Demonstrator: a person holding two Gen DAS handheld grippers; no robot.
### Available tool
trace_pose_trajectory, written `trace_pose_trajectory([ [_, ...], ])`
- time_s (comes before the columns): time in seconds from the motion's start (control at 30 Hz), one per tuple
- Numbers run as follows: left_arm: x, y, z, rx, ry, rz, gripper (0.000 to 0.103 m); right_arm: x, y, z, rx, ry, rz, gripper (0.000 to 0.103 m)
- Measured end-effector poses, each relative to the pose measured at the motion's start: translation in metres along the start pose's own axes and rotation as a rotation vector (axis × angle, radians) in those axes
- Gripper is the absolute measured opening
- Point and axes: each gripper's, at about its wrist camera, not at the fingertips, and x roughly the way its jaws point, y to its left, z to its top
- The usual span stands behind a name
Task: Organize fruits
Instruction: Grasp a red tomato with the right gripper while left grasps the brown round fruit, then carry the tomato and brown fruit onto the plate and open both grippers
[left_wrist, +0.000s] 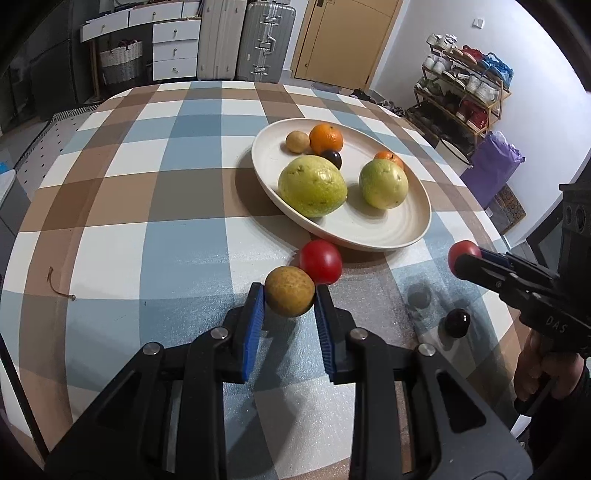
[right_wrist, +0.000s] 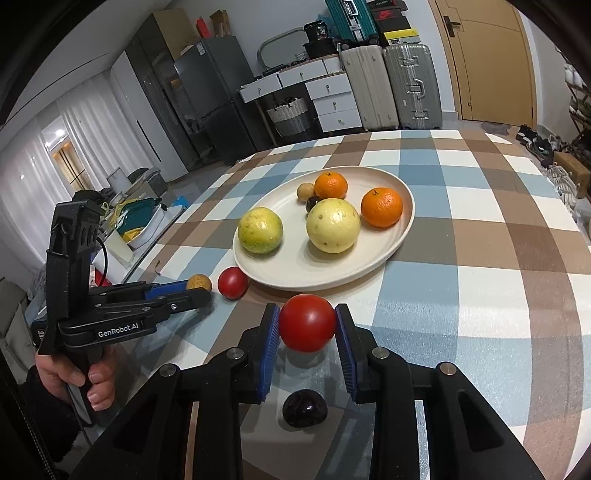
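My left gripper (left_wrist: 289, 300) is shut on a small brown fruit (left_wrist: 289, 291), held just above the checked tablecloth. My right gripper (right_wrist: 307, 325) is shut on a red tomato (right_wrist: 307, 323), also lifted; it shows in the left wrist view (left_wrist: 463, 254) too. A second red tomato (left_wrist: 320, 261) lies on the cloth by the near rim of the cream plate (left_wrist: 369, 229). A dark plum (right_wrist: 304, 408) lies on the cloth under my right gripper. The plate holds two green guavas (left_wrist: 312, 185), two oranges (left_wrist: 325, 138), a small brown fruit and a dark plum.
The round table (left_wrist: 147, 206) has a checked cloth; a small twig (left_wrist: 55, 284) lies at its left. Behind it stand suitcases (left_wrist: 266, 40), white drawers and a door. A shoe rack (left_wrist: 465, 92) stands at the right.
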Motion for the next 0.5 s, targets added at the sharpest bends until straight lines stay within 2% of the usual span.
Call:
trace_pose_trajectory([
  [0.23, -0.014, -0.001, 0.005, 0.011, -0.029, -0.010, 0.024, 0.002, 0.003, 0.000, -0.007, 0.005, 0.002, 0.030],
  [0.5, -0.026, -0.010, 0.023, 0.027, -0.058, -0.039, 0.024, -0.007, 0.008, 0.016, -0.013, -0.044, 0.023, 0.030],
])
